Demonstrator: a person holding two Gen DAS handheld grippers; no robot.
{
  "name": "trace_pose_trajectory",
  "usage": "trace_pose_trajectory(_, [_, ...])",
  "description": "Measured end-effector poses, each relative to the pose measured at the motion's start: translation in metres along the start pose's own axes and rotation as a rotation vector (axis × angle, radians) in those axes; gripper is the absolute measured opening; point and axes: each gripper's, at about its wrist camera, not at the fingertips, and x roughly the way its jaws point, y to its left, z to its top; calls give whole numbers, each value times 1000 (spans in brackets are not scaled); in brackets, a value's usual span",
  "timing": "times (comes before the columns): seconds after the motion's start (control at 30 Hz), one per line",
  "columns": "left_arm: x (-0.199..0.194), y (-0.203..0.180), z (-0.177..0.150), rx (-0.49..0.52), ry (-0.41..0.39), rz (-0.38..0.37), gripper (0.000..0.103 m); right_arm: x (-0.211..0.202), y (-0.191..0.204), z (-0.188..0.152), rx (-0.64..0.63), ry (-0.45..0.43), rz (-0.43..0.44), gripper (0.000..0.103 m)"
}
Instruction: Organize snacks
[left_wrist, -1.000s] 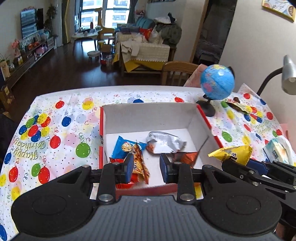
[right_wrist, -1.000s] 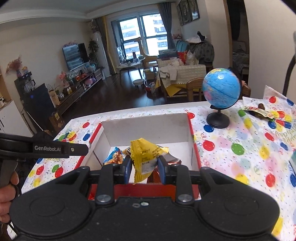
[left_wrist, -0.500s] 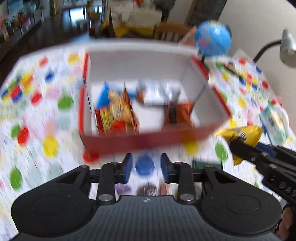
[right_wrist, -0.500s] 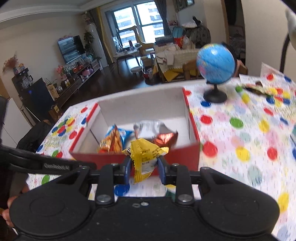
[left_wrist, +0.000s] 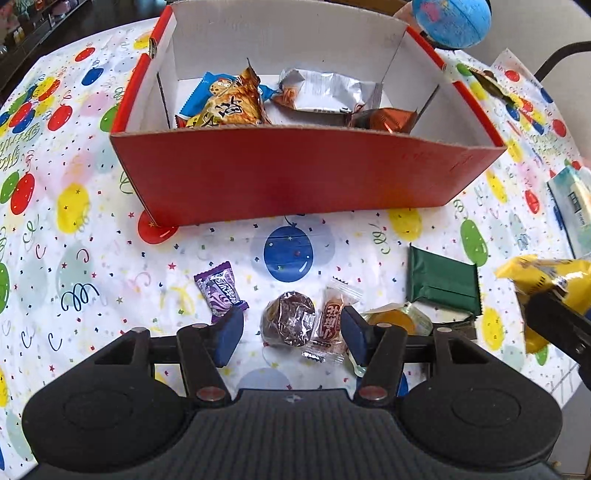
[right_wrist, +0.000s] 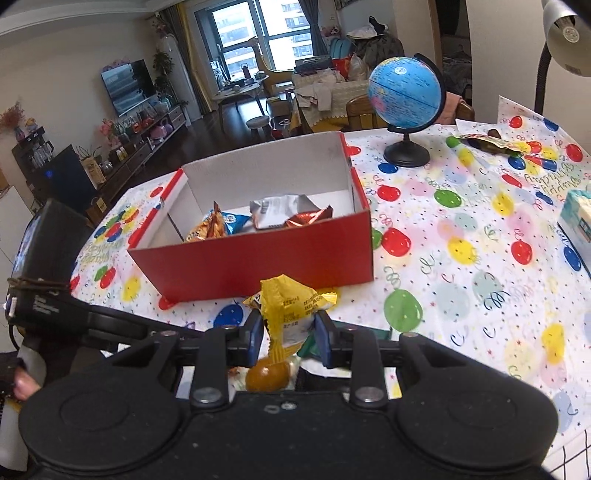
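Observation:
A red cardboard box (left_wrist: 295, 173) (right_wrist: 258, 258) holds several snack packets on the balloon-print tablecloth. In front of it lie a purple candy (left_wrist: 220, 291), a brown foil-wrapped sweet (left_wrist: 290, 323), a red-and-white candy (left_wrist: 332, 317), an orange jelly cup (left_wrist: 397, 319) and a dark green packet (left_wrist: 441, 284). My left gripper (left_wrist: 291, 334) points down over the brown sweet and the red-and-white candy, its jaws opening and not touching them. My right gripper (right_wrist: 289, 334) is shut on a yellow snack packet (right_wrist: 291, 306) (left_wrist: 543, 277), held just short of the box's near wall.
A blue globe (right_wrist: 406, 92) on a black stand sits behind and right of the box. A tissue pack (right_wrist: 578, 218) lies at the right table edge, wrappers (right_wrist: 491, 142) at the far right. A lamp (right_wrist: 565, 22) stands at the right. A hand (right_wrist: 22, 384) shows at lower left.
My left gripper has dropped from above the box to the loose candies in front of it and its jaws have widened. My right gripper drew back toward me, still holding the yellow packet.

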Motion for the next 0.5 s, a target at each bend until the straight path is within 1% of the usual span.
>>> trace_pose_trajectory(0.07, [5,1,3,-7,0,1,54,0,-2,-2,0,2,-8,28])
trace_pose_trajectory(0.1, [8,1,4,-13,6,-3,50,0,-2,-3,0,3,-11,28])
trace_pose_trajectory(0.13, [10,2,4,-19,9,1,46,-1,-3,-4,-1,4,-13,28])
trace_pose_trajectory(0.17, [12,2,4,-24,9,11,36,-1,-3,-5,-1,4,-15,28])
trace_pose_trajectory(0.2, [13,4,4,-32,11,14,32,-2,-3,-6,-3,4,-19,28])
trace_pose_trajectory(0.3, [13,8,4,-58,-6,17,28,-2,-4,-8,-6,4,-25,28])
trace_pose_trajectory(0.5, [-1,13,4,-77,-33,10,27,-5,-6,-7,0,-5,-21,28])
